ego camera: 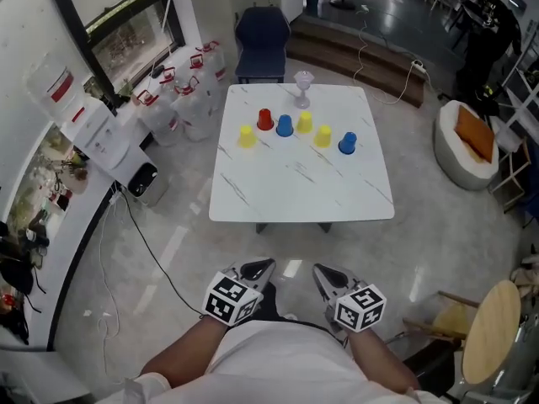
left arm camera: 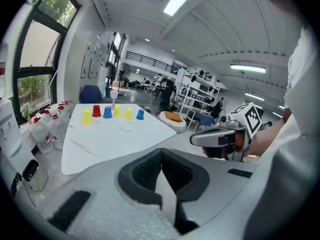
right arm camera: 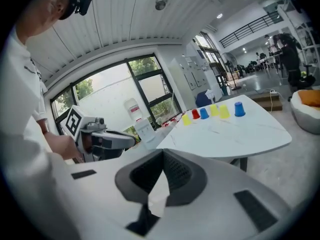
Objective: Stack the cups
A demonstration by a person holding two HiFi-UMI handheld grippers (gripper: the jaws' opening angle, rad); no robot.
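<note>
Six upside-down cups stand in a loose row on the far half of the white marble table (ego camera: 303, 192): yellow (ego camera: 246, 136), red (ego camera: 264, 119), blue (ego camera: 285, 125), yellow (ego camera: 304, 122), yellow (ego camera: 322, 136), blue (ego camera: 347, 143). All stand apart, none stacked. My left gripper (ego camera: 261, 268) and right gripper (ego camera: 322, 271) are held close to my body, well short of the table's near edge, both shut and empty. In the left gripper view the cups (left arm camera: 107, 112) are small and far off; in the right gripper view the cups (right arm camera: 212, 111) are likewise far off.
A clear stemmed glass (ego camera: 302, 89) stands at the table's back edge. A blue chair (ego camera: 261, 36) is behind the table, with water jugs (ego camera: 189, 95) on the floor at its left. A white lounge seat with an orange cushion (ego camera: 467, 141) is at right and a round wooden stool (ego camera: 493, 331) at near right.
</note>
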